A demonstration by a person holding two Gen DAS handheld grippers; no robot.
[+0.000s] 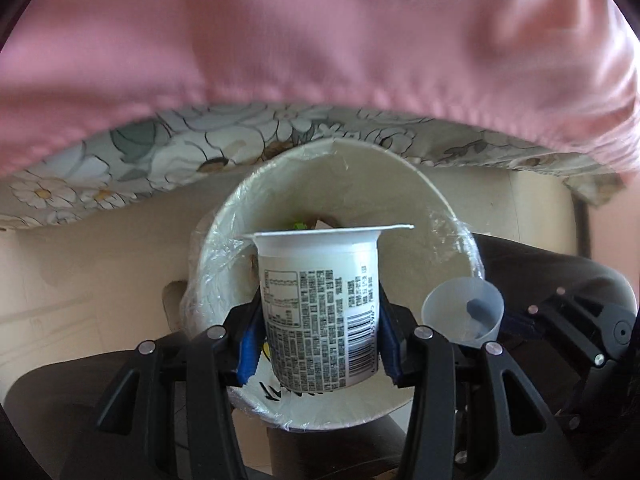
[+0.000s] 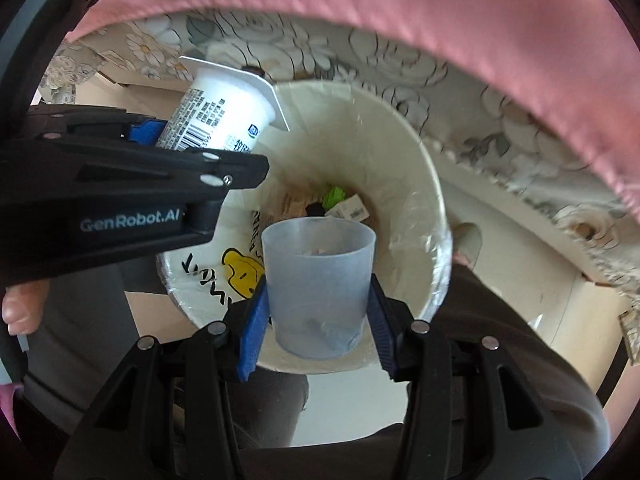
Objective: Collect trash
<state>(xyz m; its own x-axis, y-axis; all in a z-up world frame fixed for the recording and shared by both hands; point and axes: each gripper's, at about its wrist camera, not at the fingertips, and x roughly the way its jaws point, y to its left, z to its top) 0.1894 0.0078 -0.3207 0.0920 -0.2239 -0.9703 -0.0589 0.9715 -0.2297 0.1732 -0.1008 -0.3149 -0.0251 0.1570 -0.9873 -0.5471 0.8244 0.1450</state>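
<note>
My left gripper [image 1: 318, 344] is shut on a white yogurt cup [image 1: 318, 312] covered in printed text, its blue pads pressing both sides. The cup hangs over the mouth of a white trash bin [image 1: 440, 216] lined with clear plastic. My right gripper [image 2: 316, 322] is shut on a translucent bluish plastic cup [image 2: 318, 284], also above the trash bin [image 2: 416, 184]. In the right wrist view the yogurt cup [image 2: 224, 112] and the left gripper show at the upper left. In the left wrist view the plastic cup [image 1: 464, 310] shows at the right. Bits of trash [image 2: 340, 200] lie in the bin's bottom.
A pink cloth [image 1: 320, 32] and a floral sheet [image 1: 160, 152] hang over the bin's far side. A person's dark trouser legs [image 2: 500, 360] flank the bin, and a thumb [image 2: 24, 304] shows at the left edge. Pale floor [image 1: 60, 280] surrounds the bin.
</note>
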